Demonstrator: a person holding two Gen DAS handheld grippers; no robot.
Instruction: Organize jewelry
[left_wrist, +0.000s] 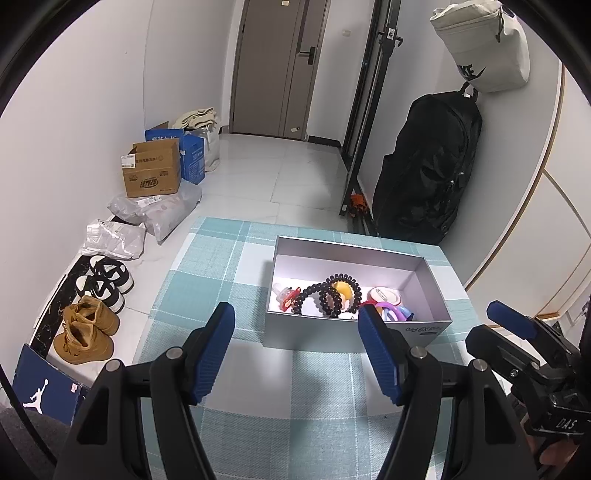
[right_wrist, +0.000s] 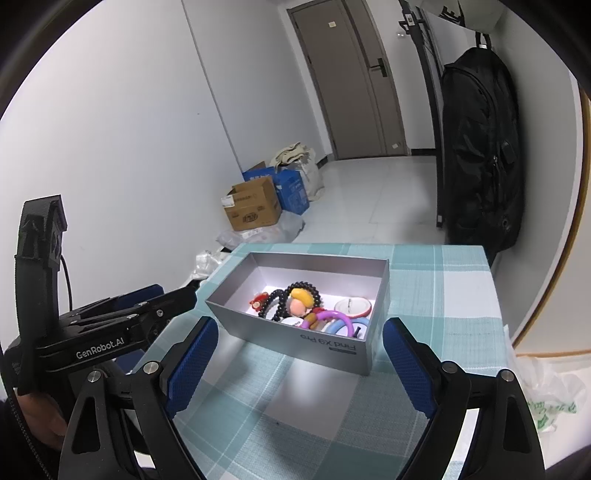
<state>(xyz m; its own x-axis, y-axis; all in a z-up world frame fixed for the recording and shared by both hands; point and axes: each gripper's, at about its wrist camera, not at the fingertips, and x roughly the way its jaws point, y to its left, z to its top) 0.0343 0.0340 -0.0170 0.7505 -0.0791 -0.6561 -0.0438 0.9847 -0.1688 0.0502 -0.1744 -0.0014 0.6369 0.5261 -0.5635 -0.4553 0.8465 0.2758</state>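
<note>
We held both tools spread and empty, the left tool (left_wrist: 295, 325) and right tool (right_wrist: 301, 343) hovering over the surface (left_wrist: 221, 266). Just ahead sat the grey box (right_wrist: 325, 345), jewelry (right_wrist: 295, 301) piled inside; we judged a slow, single-piece pinch best.

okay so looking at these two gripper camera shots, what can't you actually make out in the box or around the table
- Left wrist view: the left gripper finger and the grey box near wall hide part of the coloured rings.
- Right wrist view: items under the black bead bracelet and the doll charm overlap; the near wall cuts them off.
- Right wrist view: the right gripper covers the near tablecloth; the bag is cut by the lens edge.
</note>
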